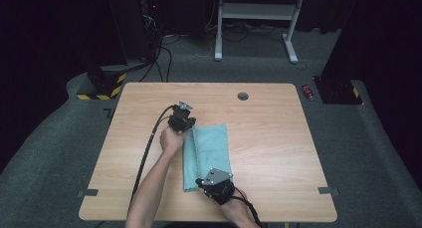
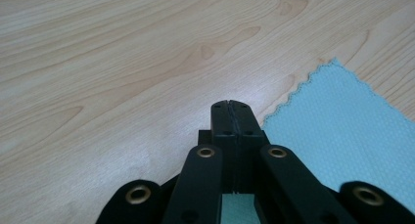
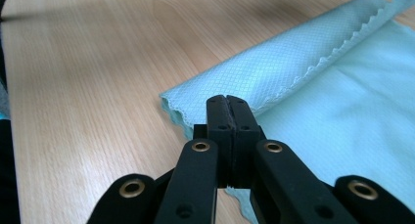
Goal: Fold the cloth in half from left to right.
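Note:
A teal cloth (image 1: 211, 148) lies on the wooden table (image 1: 268, 138), its left part folded over into a long strip. My left gripper (image 1: 185, 122) sits at the cloth's far left corner. In the left gripper view its jaws (image 2: 230, 106) are pressed together over bare wood, with the cloth's zigzag edge (image 2: 342, 131) just to their right. My right gripper (image 1: 200, 181) hovers at the cloth's near end. In the right gripper view it (image 3: 227, 100) is shut just above the cloth (image 3: 318, 111) near its corner, and nothing shows between the pads.
A round grommet hole (image 1: 243, 96) sits near the table's far edge. Grey tape tabs mark the near corners (image 1: 87, 192) (image 1: 328, 190). On the floor beyond stand a white desk frame (image 1: 254, 19), a red can (image 1: 308, 92) and black stands with cables.

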Motion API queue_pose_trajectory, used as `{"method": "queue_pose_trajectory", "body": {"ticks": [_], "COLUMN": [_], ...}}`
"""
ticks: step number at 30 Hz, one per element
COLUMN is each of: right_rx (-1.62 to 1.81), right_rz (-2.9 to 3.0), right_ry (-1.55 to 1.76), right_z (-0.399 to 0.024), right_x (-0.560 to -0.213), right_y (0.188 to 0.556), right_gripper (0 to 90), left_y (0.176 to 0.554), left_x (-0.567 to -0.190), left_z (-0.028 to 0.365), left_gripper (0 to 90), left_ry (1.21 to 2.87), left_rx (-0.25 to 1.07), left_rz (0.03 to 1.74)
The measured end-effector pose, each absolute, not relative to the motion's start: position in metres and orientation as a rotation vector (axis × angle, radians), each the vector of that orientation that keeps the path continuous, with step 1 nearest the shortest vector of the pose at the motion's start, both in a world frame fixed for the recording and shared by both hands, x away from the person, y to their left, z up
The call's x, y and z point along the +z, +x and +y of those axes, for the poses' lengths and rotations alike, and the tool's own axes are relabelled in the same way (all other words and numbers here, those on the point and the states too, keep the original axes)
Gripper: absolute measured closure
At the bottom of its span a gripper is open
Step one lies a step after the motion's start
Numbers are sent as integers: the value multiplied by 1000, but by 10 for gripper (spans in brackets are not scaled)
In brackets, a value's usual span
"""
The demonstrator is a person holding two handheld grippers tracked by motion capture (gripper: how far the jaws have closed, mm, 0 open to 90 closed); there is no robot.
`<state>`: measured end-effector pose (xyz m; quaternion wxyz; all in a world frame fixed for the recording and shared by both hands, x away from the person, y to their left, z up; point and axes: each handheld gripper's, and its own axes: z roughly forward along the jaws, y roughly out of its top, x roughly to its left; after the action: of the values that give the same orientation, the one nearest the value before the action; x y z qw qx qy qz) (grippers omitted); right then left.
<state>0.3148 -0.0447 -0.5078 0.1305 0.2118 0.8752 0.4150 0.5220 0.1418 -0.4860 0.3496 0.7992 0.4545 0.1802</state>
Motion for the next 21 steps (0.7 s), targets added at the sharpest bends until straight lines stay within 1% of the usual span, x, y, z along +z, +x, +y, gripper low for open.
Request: {"method": "queue_pose_trajectory", "body": {"ticks": [6, 9, 21], "right_rx": [1206, 1210, 1198], "right_rz": [2519, 2518, 2516], "right_ry": [648, 669, 712], "right_z": [-58, -63, -76], "right_x": [-508, -509, -511], "right_y": [315, 317, 316], "right_gripper": [899, 899, 899], "left_y": [524, 525, 527], "left_x": [-491, -492, -489], "left_z": [130, 126, 119], "left_gripper": [900, 900, 900], "left_ry": [2077, 2104, 2068], "left_rx": [448, 462, 452], "left_rz": [1172, 1155, 1151]}}
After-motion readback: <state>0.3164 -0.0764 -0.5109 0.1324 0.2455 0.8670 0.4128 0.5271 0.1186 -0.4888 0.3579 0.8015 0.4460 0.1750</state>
